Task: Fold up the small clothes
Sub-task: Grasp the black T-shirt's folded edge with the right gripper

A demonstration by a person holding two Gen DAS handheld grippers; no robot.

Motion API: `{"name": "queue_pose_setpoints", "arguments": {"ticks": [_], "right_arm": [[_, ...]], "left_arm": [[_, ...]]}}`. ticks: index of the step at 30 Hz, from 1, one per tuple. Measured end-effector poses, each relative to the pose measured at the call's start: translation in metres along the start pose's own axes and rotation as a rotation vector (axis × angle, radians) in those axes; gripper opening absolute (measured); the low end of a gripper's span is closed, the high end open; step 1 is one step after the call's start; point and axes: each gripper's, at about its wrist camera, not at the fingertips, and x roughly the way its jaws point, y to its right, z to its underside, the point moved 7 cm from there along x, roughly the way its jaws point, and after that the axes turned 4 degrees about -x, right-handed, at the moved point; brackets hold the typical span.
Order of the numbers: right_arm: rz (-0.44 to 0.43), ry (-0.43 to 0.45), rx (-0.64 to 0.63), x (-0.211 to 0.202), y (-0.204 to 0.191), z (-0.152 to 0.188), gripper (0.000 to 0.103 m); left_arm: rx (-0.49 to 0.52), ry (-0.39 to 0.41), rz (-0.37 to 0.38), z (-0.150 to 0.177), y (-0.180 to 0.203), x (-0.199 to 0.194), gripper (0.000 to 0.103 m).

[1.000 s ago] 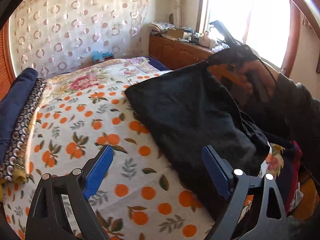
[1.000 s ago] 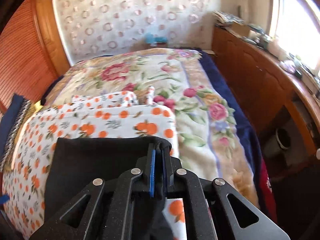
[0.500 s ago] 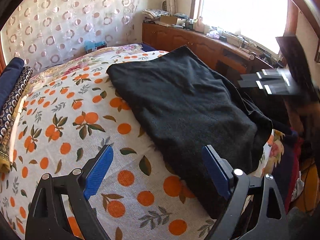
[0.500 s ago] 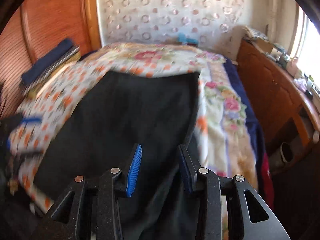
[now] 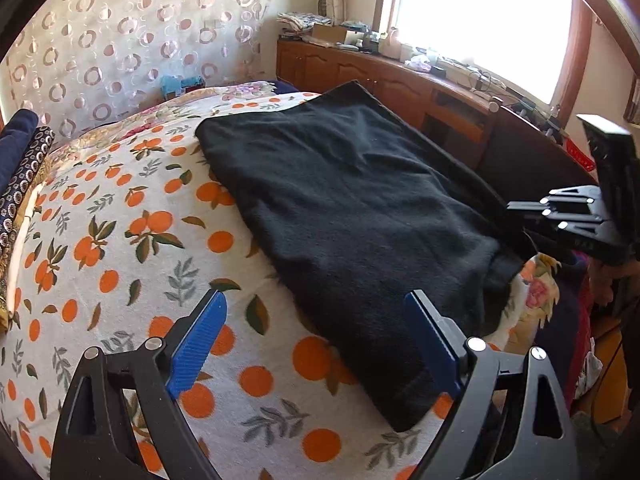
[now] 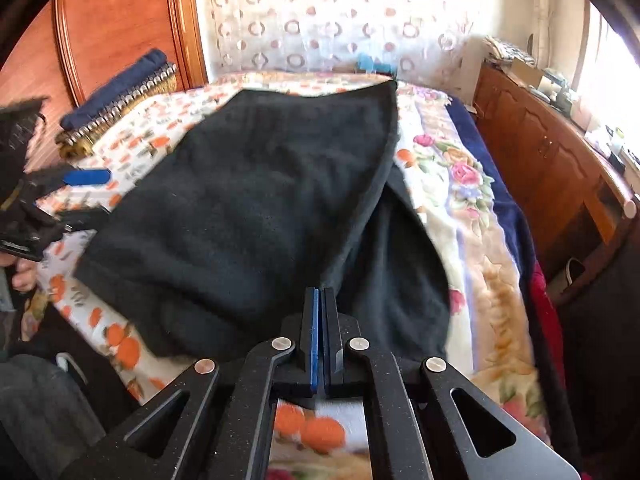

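A black garment (image 5: 352,200) lies folded on the orange-print cloth (image 5: 120,248) over the bed; it also shows in the right wrist view (image 6: 248,208). My left gripper (image 5: 316,340) is open and empty, hovering over the garment's near edge. My right gripper (image 6: 320,300) has its jaws pressed together at the garment's right fold edge; whether cloth is pinched between them is not clear. It also shows at the right in the left wrist view (image 5: 516,208). The left gripper appears blurred at the left of the right wrist view (image 6: 76,196).
A stack of folded dark clothes (image 6: 120,96) lies by the wooden headboard (image 6: 112,28). A floral blanket (image 6: 460,184) covers the bed's right side. A wooden cabinet (image 5: 400,84) with clutter runs under the window. A patterned curtain (image 5: 120,40) hangs behind the bed.
The right gripper laid the raised garment half down, let go, swung back to the near right edge and closed again. The garment now lies flat. The left gripper stayed open.
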Motion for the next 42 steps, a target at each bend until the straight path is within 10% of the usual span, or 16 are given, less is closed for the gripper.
{"name": "queue_pose_setpoints", "arguments": {"ticks": [15, 19, 24, 26, 39, 42], "right_arm": [[0.017, 0.082, 0.179, -0.015, 0.016, 0.012, 0.003], [-0.008, 0.053, 0.174, -0.006, 0.005, 0.023, 0.044], [-0.011, 0.023, 0.143, 0.008, -0.002, 0.027, 0.043], [-0.041, 0.034, 0.113, 0.007, -0.006, 0.021, 0.003], [0.064, 0.030, 0.093, 0.002, 0.024, 0.027, 0.003], [0.078, 0.036, 0.138, 0.008, 0.034, 0.029, 0.028]], "left_arm": [[0.009, -0.052, 0.025, 0.023, 0.017, 0.005, 0.091], [0.002, -0.047, 0.025, 0.024, 0.014, 0.001, 0.091], [-0.009, -0.054, 0.026, 0.026, 0.010, 0.000, 0.091], [-0.017, -0.054, 0.035, 0.025, 0.010, -0.001, 0.091], [-0.023, -0.075, 0.080, 0.028, 0.018, 0.000, 0.082], [-0.020, -0.089, 0.092, 0.033, 0.021, 0.002, 0.072]]}}
